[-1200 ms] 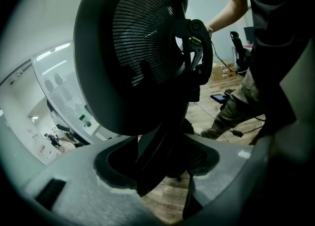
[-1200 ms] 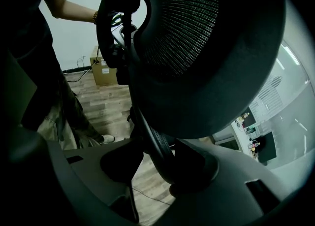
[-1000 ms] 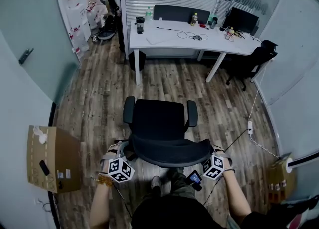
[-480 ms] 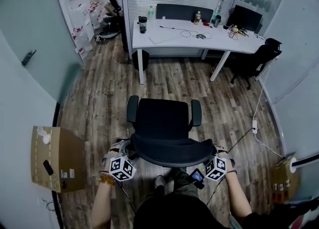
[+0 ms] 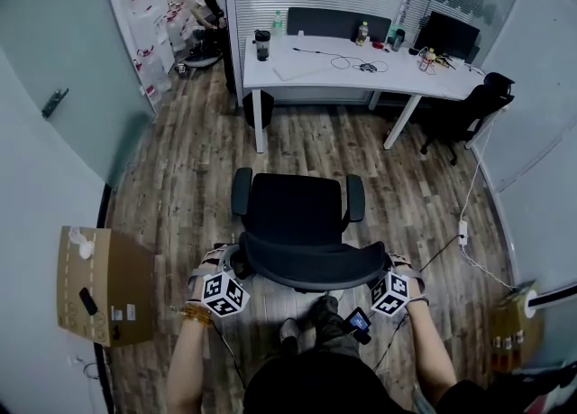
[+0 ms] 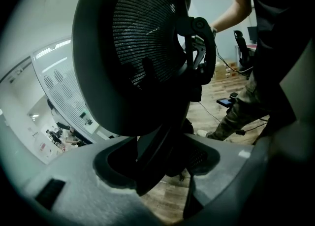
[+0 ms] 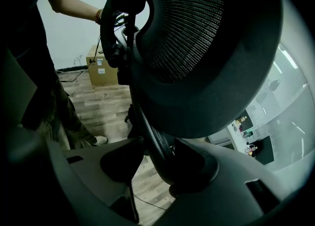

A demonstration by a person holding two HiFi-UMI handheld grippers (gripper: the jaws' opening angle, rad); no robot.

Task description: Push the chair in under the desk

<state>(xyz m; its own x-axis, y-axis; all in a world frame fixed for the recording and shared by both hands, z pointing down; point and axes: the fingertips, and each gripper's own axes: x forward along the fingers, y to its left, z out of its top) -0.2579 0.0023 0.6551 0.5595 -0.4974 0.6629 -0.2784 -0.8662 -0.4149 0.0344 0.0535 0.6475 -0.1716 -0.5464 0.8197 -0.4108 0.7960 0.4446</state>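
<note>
A black office chair (image 5: 297, 209) stands on the wood floor, its seat facing the white desk (image 5: 397, 80) at the far wall, a stretch of floor apart from it. My left gripper (image 5: 236, 265) is at the left edge of the curved backrest (image 5: 311, 265), and my right gripper (image 5: 382, 270) is at its right edge. In the left gripper view the mesh backrest (image 6: 142, 48) fills the frame and its rim runs between the jaws of the left gripper (image 6: 162, 161). The right gripper (image 7: 157, 163) likewise clamps the backrest (image 7: 197, 48) rim.
A cardboard box (image 5: 99, 286) sits on the floor at the left, another box (image 5: 509, 322) at the right. A second black chair (image 5: 469, 110) stands by the desk's right end, a dark bin (image 5: 252, 107) under its left end. A cable (image 5: 469, 223) lies on the floor at the right.
The chair and both grippers have moved a little forward toward the desk. Both grips on the backrest look the same.
</note>
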